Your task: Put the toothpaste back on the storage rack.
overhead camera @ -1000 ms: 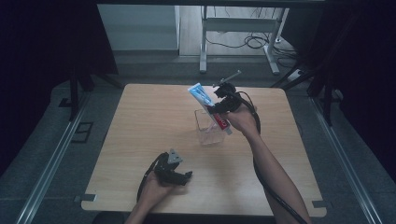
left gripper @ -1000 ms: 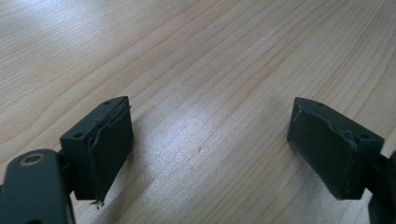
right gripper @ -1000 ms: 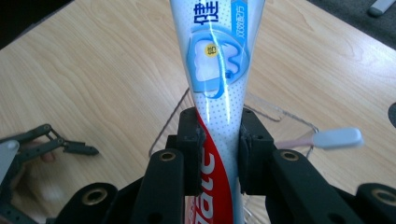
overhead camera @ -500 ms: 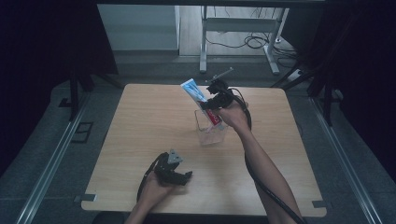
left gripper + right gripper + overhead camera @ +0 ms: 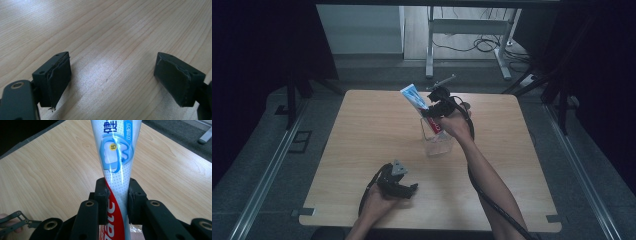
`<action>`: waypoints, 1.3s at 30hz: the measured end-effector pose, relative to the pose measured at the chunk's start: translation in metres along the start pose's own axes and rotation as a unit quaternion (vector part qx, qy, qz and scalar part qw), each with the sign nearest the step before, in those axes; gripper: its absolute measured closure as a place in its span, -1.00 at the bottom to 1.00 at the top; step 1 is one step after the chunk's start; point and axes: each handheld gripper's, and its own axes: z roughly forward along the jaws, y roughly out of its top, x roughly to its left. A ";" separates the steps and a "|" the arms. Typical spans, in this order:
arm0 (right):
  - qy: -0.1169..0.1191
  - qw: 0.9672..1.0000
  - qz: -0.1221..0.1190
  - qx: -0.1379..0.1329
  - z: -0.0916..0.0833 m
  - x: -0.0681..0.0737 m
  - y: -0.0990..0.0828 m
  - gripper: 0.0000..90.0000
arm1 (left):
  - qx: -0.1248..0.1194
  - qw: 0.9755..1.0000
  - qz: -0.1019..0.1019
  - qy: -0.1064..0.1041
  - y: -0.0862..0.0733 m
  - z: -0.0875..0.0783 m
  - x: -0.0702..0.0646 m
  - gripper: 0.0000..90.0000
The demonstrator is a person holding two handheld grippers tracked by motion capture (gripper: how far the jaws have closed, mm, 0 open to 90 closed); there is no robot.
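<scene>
My right gripper (image 5: 432, 111) is shut on a toothpaste tube (image 5: 415, 97), white and blue with a red lower part. It holds the tube tilted up and to the left above a clear plastic cup (image 5: 438, 142) that stands on the wooden table (image 5: 362, 130). In the right gripper view both pads press the toothpaste tube (image 5: 117, 162) at its red-and-white middle, right gripper (image 5: 117, 197). My left gripper (image 5: 404, 189) rests near the table's front edge. In the left gripper view its jaws stand wide apart, left gripper (image 5: 112, 80), with bare wood between them.
A metal desk frame (image 5: 462, 35) and cables (image 5: 484, 45) lie on the floor beyond the table's far edge. Dark curtains hang on both sides. A metal rail (image 5: 267, 170) runs along the floor at the left.
My right gripper has carried the toothpaste tube a little to the left over the cup. The left gripper has stayed where it was.
</scene>
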 end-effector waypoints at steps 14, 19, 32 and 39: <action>0.004 1.000 0.005 -0.006 0.013 -0.001 -0.011 0.62 | -0.001 1.000 0.000 0.002 0.000 0.000 0.000 -0.68; 0.004 1.000 0.006 -0.003 0.017 -0.002 -0.016 0.62 | -0.001 1.000 0.000 0.001 0.000 0.000 0.000 -0.68; 0.000 1.000 0.005 -0.016 0.015 -0.006 -0.019 0.62 | -0.001 1.000 0.000 0.002 0.000 0.000 0.000 -0.68; -0.011 1.000 0.006 -0.028 0.017 -0.008 -0.013 0.62 | -0.001 1.000 0.000 0.002 0.000 0.000 0.000 -0.68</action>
